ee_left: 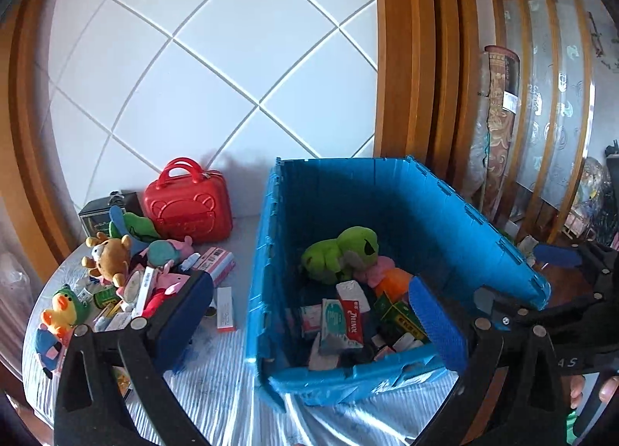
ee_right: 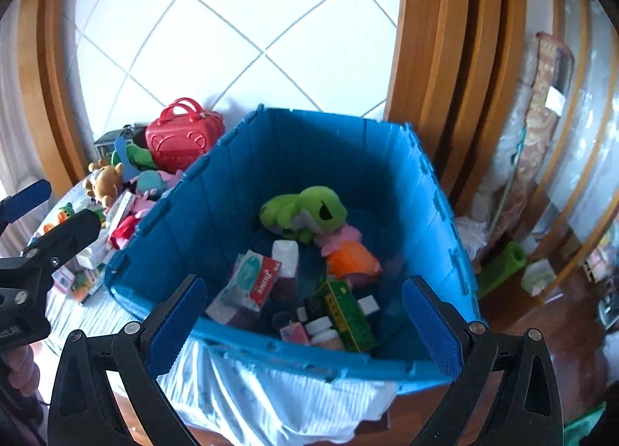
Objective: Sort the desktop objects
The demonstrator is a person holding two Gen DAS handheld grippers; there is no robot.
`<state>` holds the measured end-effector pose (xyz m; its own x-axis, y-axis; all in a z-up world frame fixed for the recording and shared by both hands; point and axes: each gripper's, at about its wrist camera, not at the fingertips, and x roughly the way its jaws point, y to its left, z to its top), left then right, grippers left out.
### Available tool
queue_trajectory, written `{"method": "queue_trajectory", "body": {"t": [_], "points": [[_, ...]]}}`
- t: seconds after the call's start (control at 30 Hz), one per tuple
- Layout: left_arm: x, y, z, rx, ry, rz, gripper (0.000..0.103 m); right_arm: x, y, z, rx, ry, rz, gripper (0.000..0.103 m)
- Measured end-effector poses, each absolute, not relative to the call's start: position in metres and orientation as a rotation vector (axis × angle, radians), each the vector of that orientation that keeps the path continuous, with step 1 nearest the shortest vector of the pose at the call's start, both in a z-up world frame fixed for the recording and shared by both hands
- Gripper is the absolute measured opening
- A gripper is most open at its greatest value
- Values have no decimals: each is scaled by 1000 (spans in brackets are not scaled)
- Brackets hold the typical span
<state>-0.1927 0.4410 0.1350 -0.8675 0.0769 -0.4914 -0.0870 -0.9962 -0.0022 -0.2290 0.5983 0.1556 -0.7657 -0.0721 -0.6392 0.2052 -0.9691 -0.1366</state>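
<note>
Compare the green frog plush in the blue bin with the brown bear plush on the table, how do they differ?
The green frog plush lies inside the blue bin; the brown bear plush sits outside it in the pile on the table. The frog is bright green and lies on its side; the bear is brown and sits upright. Both are soft toys.

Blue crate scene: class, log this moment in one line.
left tongs: open, empty | right tongs: open, empty | blue crate: part-filled | toy pile: unsorted
</note>
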Motion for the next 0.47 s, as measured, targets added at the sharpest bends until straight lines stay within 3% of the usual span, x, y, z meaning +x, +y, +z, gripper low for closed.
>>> {"method": "queue_trajectory", "body": {"t": [0.47], "points": [[-141,403,137,-748,0,2925,103,-179,578,156,948,252,-2877,102]]}}
